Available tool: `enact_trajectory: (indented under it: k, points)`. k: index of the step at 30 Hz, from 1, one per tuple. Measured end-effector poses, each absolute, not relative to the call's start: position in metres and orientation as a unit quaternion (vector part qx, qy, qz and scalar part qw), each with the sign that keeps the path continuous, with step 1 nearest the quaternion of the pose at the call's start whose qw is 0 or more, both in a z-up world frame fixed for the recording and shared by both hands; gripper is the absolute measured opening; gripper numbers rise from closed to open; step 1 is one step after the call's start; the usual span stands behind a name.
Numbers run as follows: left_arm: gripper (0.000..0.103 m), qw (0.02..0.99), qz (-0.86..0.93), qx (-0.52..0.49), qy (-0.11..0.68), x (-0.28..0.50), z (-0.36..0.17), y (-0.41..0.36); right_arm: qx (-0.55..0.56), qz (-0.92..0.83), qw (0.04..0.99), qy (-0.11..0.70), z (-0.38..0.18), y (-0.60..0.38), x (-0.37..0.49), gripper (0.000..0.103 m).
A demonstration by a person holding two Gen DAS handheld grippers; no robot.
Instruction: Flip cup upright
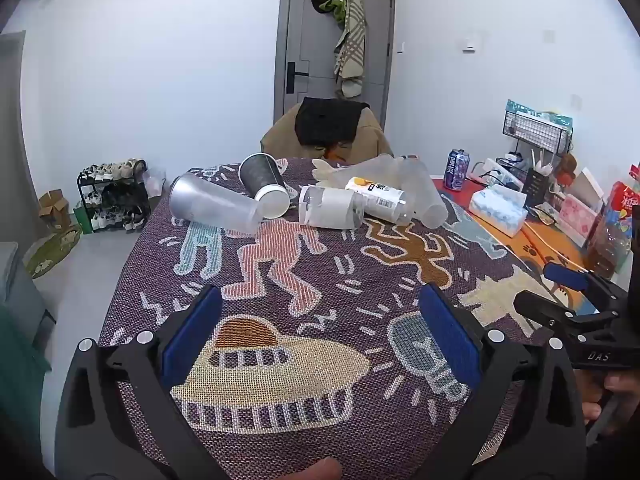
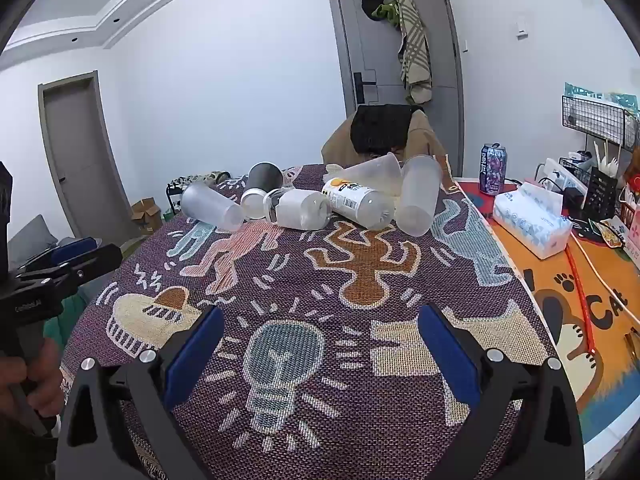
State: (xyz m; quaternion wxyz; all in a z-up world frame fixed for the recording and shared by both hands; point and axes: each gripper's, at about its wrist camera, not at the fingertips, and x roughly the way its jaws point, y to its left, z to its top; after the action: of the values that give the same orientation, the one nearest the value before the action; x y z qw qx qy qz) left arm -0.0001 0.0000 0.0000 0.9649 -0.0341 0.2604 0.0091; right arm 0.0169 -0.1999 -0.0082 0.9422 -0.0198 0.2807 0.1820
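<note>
Left hand-held gripper (image 1: 320, 332) with blue pads spread wide apart, clamped on nothing, above the near part of the patterned cloth (image 1: 320, 280) on the bench; right hand-held gripper (image 2: 320, 340) likewise wide apart and unladen. Far along the cloth, a cluster of cups on their sides: frosted cup (image 2: 212, 204) at far left, dark cup (image 2: 262, 186) just beside it, white-sleeved cup (image 2: 298, 208), printed cup (image 2: 358, 200), tall frosted cup (image 2: 418, 200) rightmost. Soda can (image 2: 493, 168) upright further right
</note>
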Motion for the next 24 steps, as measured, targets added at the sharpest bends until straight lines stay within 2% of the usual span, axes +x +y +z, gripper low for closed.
enact_trajectory:
  k: [24]
  points:
    - [0.098, 0.967, 0.002, -0.034, 0.254, -0.0022, -0.0006, -0.0021, -0.022, 0.183, 0.943, 0.278, -0.0062, -0.2026, 0.0176, 0.095]
